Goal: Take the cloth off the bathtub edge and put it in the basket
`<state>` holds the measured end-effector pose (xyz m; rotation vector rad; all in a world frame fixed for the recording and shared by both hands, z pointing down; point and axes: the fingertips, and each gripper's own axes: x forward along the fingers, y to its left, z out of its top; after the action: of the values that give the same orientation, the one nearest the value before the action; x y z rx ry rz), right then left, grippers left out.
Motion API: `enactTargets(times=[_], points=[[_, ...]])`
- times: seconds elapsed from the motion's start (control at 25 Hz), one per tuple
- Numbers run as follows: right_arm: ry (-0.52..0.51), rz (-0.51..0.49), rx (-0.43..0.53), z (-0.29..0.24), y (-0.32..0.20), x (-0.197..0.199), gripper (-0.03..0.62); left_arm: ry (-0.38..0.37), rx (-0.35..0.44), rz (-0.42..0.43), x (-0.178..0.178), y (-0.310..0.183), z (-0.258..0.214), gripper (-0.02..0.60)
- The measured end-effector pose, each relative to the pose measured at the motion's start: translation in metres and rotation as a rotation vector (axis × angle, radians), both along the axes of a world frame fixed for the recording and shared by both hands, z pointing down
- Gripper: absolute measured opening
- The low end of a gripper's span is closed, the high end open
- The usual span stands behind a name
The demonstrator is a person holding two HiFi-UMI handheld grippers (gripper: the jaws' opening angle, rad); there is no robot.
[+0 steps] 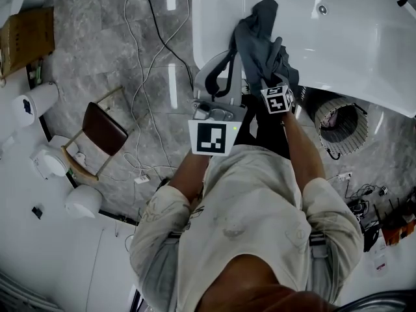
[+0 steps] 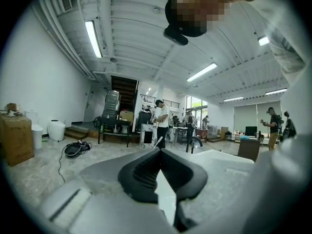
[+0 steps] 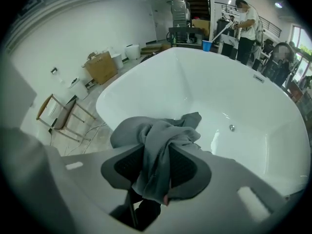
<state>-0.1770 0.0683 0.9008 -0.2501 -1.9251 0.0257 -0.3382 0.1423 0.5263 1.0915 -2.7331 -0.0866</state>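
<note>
Right tool was clamped on the gray cloth, bunched on the bathtub edge | left tool was together, empty | I judged: keep the clamp firm, lift until the hanging end cleared the rim, then carry to the basket.

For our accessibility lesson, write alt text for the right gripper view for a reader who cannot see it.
The right tongs are clamped on a bunched grey cloth, seen from just behind them. Beyond lies a white bathtub, with a wooden chair on the floor to its left.
</note>
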Motion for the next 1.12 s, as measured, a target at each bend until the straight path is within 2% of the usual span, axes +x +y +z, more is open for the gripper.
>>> enactTargets(times=[0.28,0.44,0.84,1.0,1.12], points=[[-0.041,0.061,-0.031,-0.012,-0.001,-0.005,0.135,-0.004,0.005,0.007,0.004,-0.004,-0.006,0.002],[-0.096,0.077,-0.042,-0.037,-0.003,-0.006,0.135,-0.010,0.029,0.001,0.008,-0.007,-0.012,0.002],[-0.307,0.116,-0.052,-0.132,-0.010,-0.022,0.135,-0.082,0.067,0.022,0.016,-0.022,-0.056,0.002],[-0.439,0.132,-0.035,-0.182,-0.025,-0.046,0.133,-0.147,0.093,0.010,0.012,-0.026,-0.081,0.002],[-0.523,0.134,-0.025,-0.224,-0.027,-0.046,0.133,-0.155,0.102,-0.009,0.019,-0.021,-0.096,0.002]])
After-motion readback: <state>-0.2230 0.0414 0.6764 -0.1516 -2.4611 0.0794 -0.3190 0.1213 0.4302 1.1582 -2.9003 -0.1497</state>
